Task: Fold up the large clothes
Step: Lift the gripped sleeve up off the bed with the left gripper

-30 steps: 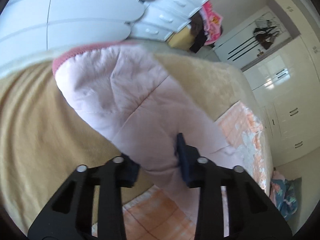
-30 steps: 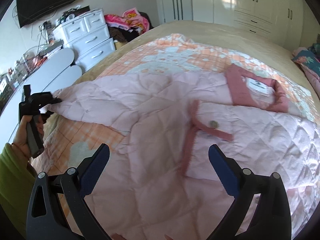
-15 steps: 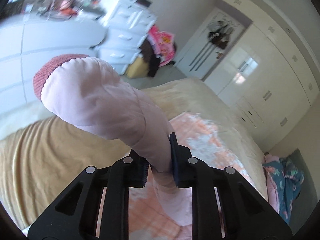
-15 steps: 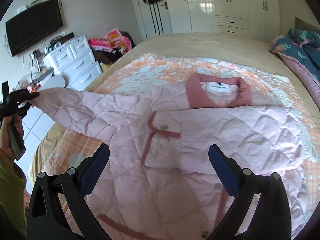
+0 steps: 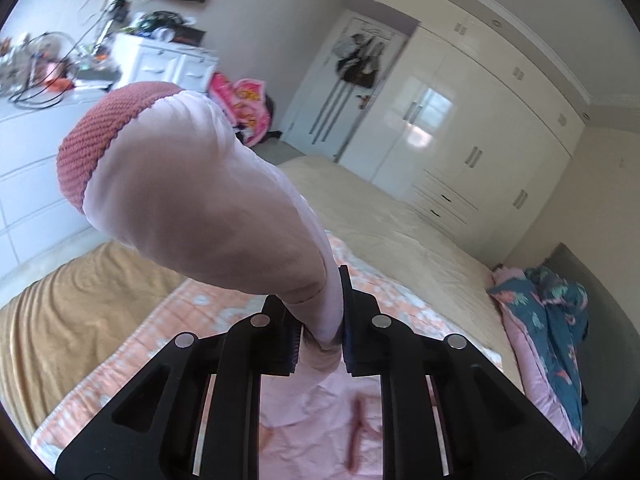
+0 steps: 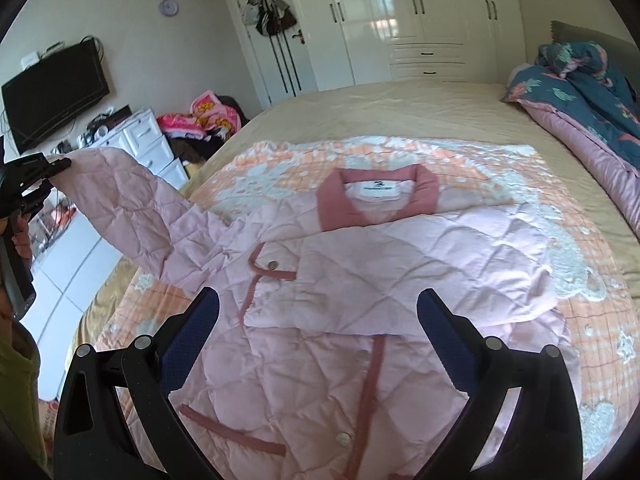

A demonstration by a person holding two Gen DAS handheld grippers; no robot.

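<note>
Jacket (image 6: 380, 280): pink, quilted, spread front-up on the orange checked blanket (image 6: 592, 320) over the bed (image 6: 400, 108); collar (image 6: 376, 196) toward the far side, one sleeve already folded across the chest.

Other sleeve (image 6: 136, 216): lifted off the bed, stretched out and up to the left edge of the right wrist view, where it ends in the left gripper (image 6: 44, 172).

Left gripper (image 5: 318, 332): jaws have just been closing and are now pinched tight on the sleeve (image 5: 224, 208), fabric squeezed between the pads (very little gap left); loose end of the sleeve bulging up beyond the fingertips, knitted rose cuff (image 5: 104, 140) at its far tip.

Rest of jacket from the left wrist view: below and behind the jaws, a strip of pink with rose trim seen between the arms.

Right gripper (image 6: 318, 312): jaws spread wide, nothing between them; hovering above the jacket's lower front, button strip (image 6: 368, 396) directly beneath, no contact seen.

Hand (image 6: 16, 232): at the left edge, wrapped on the left gripper's handle, green sleeve (image 6: 20, 380) below.

Bedding (image 6: 580, 80): blue patterned quilt heaped at the bed's far right, well apart from the jacket.
</note>
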